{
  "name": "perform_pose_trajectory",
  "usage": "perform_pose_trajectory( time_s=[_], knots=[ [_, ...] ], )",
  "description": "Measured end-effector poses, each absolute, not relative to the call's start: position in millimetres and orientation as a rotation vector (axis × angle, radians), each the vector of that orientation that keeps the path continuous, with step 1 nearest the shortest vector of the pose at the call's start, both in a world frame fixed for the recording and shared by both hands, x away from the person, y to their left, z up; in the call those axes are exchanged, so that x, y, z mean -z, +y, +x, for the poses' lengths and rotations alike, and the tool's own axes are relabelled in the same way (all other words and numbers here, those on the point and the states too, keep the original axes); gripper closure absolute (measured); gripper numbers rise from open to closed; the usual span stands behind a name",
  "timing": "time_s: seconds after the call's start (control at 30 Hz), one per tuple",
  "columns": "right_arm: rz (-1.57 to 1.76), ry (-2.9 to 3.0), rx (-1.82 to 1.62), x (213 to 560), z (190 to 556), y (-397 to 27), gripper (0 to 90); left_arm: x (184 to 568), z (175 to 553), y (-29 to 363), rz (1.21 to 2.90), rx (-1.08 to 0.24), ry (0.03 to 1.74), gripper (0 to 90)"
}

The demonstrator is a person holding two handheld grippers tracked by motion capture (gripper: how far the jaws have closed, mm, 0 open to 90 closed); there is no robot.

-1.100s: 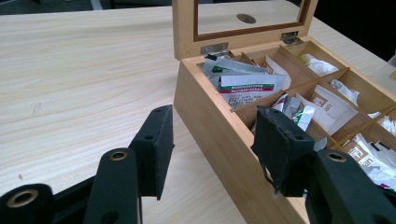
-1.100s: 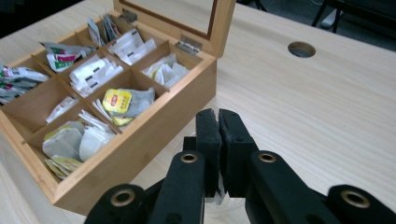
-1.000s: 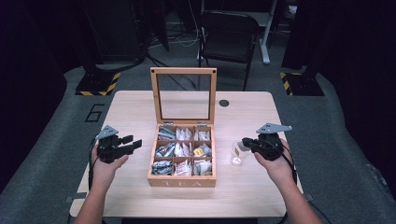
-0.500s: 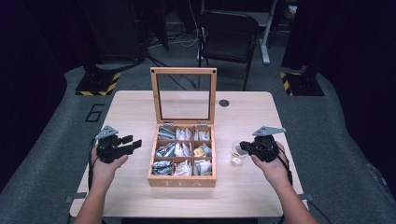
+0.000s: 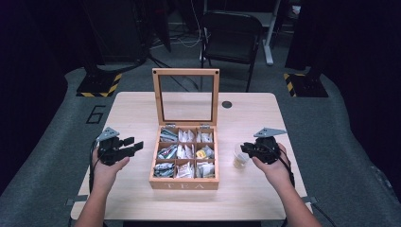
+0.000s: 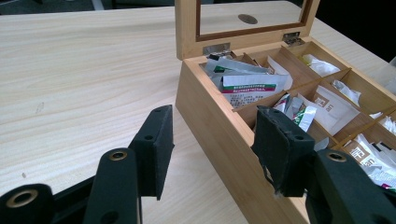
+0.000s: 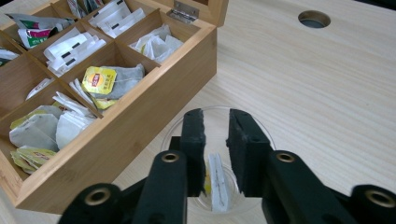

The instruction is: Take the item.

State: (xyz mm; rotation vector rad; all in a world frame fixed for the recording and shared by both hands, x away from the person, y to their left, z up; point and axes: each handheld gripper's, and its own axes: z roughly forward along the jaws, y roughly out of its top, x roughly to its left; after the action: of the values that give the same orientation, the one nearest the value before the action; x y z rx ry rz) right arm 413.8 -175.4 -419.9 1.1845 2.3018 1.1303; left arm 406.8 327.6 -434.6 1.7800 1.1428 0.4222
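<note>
While the tea bag (image 7: 216, 181) stands on edge inside a clear cup (image 7: 264, 135) on the worktop (image 5: 246, 113), just right of the open tea box (image 5: 185, 182), the right gripper (image 7: 215, 122) hangs directly over the cup's mouth, jaws nearly together with a narrow gap above the bag; whether they touch it cannot be told. The bag looks light, limp and easily crumpled, its paper thin enough to tear if pinched hard; the flat sides or the tag end would be the likely place to take it, with a gentle squeeze. The cup appears to be thin plastic and would probably tip or skid under a sideways nudge. In the box, nine compartments hold more sachets and bags, a yellow-tagged bag (image 7: 109, 80) among them in the middle row nearest the cup. The glass-paned lid (image 5: 186, 97) stands upright at the back. At the box's other side the left gripper (image 6: 212, 144) waits with jaws spread wide and empty, one beside the box wall, one over its near corner. Against the frames from a second and half a second ago, the right gripper has drawn in to the cup and dipped toward it, while the left gripper, box and lid have kept their places.
</note>
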Motion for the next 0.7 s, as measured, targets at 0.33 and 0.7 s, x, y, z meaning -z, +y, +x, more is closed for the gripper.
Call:
perform_pose_trajectory(
  time_s=[0.33, 0.7],
  knots=[
    [1.128, 2.287, -1.169, 394, 423, -168, 61.8, 434, 407, 329, 1.78, -0.423, 1.144, 46.3],
    [1.088, 2.266, -1.177, 362, 454, -150, 55.4, 434, 406, 331, 1.762, -0.434, 1.152, 45.1]
  ],
)
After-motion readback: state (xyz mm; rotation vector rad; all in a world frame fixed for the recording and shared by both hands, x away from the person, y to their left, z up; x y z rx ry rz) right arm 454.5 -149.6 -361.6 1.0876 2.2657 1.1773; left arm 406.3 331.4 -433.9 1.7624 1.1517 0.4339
